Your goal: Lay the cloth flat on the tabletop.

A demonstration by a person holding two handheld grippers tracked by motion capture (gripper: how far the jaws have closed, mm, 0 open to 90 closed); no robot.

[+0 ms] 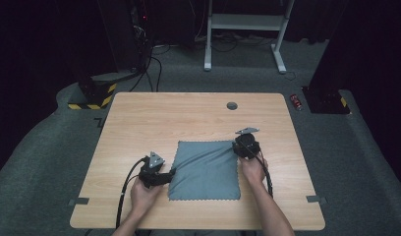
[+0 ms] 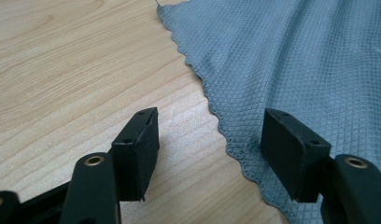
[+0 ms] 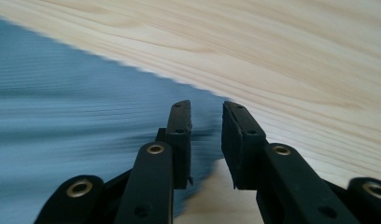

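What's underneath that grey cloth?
The cloth lies flat on the wooden table, whose bare wood shows all around it. Whatever is beneath its middle is covered.

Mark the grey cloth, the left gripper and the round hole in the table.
grey cloth (image 1: 204,170), high view, middle of the fabric.
left gripper (image 2: 212,154), left gripper view, midway between its open jaws, over the cloth's scalloped edge.
round hole (image 1: 232,105), high view, its centre, near the table's far edge.

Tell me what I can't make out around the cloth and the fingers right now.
- Right gripper view: cloth motion-blurred; whether the right gripper has the corner between its fingers is unclear.
- High view: left gripper too small to judge cloth contact.
- Left gripper view: cloth cut off by the frame's edges.
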